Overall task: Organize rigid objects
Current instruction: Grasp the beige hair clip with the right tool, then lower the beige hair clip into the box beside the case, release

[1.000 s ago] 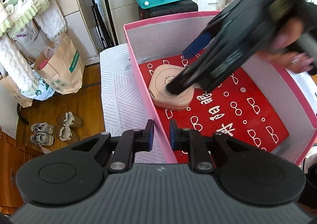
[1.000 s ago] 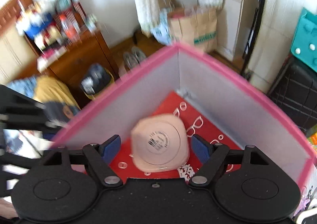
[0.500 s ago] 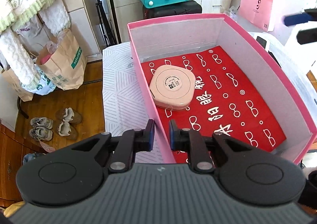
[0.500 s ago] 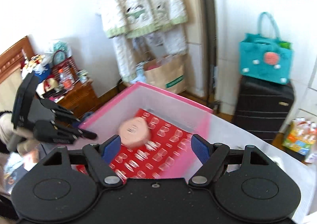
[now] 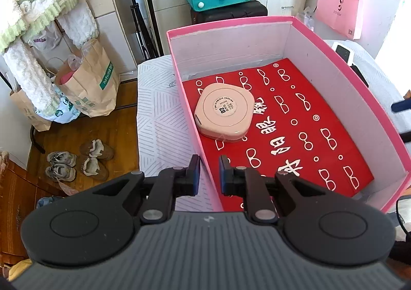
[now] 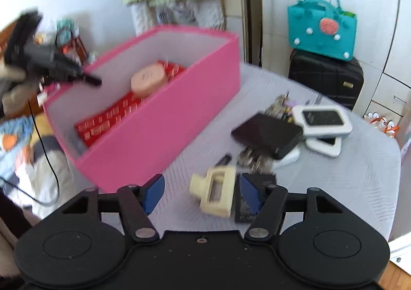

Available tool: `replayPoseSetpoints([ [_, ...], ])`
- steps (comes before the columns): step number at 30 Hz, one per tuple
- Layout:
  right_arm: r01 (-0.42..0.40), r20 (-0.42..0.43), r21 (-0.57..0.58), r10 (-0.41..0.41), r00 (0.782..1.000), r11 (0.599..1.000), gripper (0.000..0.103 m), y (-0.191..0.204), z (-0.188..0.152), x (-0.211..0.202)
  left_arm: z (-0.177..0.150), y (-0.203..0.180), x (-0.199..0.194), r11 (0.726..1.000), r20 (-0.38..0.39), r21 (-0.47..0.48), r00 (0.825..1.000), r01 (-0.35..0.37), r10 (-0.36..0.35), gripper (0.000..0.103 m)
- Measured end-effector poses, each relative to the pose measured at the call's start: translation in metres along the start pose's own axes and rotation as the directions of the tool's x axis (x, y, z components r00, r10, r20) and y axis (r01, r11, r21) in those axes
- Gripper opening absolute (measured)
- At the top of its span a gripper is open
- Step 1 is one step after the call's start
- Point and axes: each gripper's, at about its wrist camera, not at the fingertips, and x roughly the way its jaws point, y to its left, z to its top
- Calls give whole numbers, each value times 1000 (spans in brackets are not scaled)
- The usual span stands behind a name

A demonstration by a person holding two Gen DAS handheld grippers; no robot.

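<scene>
A pink box (image 5: 346, 76) with a red patterned floor stands on the white table. A round pale-pink case (image 5: 224, 112) lies inside it, near the left wall. My left gripper (image 5: 208, 177) is shut on the box's near left wall. My right gripper (image 6: 200, 191) is open and empty, hovering over the table right of the box (image 6: 164, 123). A cream hair claw clip (image 6: 214, 191) lies between its fingers, below them. The pink case (image 6: 148, 80) also shows in the right wrist view. The left gripper (image 6: 90, 79) appears at the box's far edge there.
A black wallet (image 6: 267, 134), white-framed devices (image 6: 322, 118), keys (image 6: 253, 159) and a black card (image 6: 250, 202) lie on the table right of the box. A teal bag (image 6: 322, 30) sits on a black suitcase (image 6: 326, 79) behind. Paper bags (image 5: 90, 84) and shoes (image 5: 77, 161) are on the floor.
My right gripper has left the box after releasing the pink case, swung out to the right, and now hovers over the loose items on the table. The left gripper stays on the wall.
</scene>
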Motion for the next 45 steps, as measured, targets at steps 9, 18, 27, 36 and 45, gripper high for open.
replayPoseSetpoints([
  [9, 57, -56, -30, -59, 997, 998, 63, 5, -6, 43, 0, 3, -2, 1000, -9, -4, 1000, 1, -1, 12],
  [18, 55, -13, 67, -54, 998, 996, 55, 0, 7, 23, 0, 1, -2, 1000, -8, -3, 1000, 1, -1, 12],
  [27, -29, 132, 26, 25, 991, 999, 55, 20, 49, -29, 0, 0, -2, 1000, -8, -1, 1000, 9, -9, 13],
  [36, -105, 133, -176, 129, 983, 979, 55, 68, 115, -6, -1, 3, -1, 1000, 2, 8, 1000, 27, -27, 13],
  [45, -128, -112, -257, 102, 988, 958, 55, 95, 149, 100, -4, 8, -2, 999, 15, 10, 999, 51, -52, 14],
])
